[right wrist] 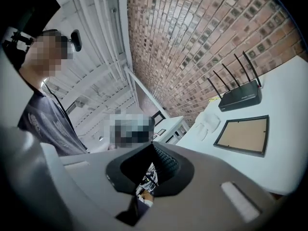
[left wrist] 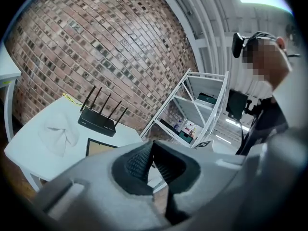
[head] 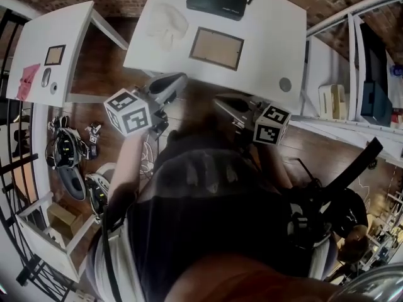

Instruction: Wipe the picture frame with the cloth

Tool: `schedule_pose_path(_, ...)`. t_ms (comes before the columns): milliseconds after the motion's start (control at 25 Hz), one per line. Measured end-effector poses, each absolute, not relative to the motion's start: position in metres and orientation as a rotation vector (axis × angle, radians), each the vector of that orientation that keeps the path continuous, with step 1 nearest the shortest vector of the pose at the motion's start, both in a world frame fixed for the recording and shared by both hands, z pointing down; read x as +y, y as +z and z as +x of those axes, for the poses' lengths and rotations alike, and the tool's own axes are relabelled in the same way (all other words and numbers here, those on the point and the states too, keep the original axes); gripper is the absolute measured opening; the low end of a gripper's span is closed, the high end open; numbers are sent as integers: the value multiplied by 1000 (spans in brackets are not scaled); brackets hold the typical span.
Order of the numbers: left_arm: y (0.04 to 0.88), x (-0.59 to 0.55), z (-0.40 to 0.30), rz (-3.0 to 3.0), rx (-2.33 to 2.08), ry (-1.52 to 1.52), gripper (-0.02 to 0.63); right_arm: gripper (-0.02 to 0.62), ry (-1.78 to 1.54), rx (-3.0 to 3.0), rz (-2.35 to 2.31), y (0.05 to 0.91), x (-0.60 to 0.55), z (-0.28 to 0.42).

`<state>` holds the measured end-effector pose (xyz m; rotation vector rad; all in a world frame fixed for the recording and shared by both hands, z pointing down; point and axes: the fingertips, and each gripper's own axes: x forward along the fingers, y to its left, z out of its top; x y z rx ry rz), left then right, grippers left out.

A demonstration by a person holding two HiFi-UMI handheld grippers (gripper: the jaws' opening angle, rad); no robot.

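**A:** Started wiping yet?

**B:** Nope. Your left hand-held gripper [head: 178, 80] and right hand-held gripper [head: 221, 102] are closed and empty at the desk's [head: 271, 36] near edge. The cloth [head: 167, 22] sits untouched just left of the picture frame [head: 216, 48].

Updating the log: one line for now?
left gripper: shut, empty | right gripper: shut, empty | cloth: on table beside picture frame | wiping: not started

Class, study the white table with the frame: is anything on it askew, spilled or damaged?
Nothing stands out: the picture frame lies flat, the cloth sits crumpled beside it, the router stands behind them.
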<state>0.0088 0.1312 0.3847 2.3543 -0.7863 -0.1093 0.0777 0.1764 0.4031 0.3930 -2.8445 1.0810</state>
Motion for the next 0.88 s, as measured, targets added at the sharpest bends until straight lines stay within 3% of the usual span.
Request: schedule_pose_path(880,390,83,95,2362,-943,117,-1,1,1129,-2847,197,426,126,159)
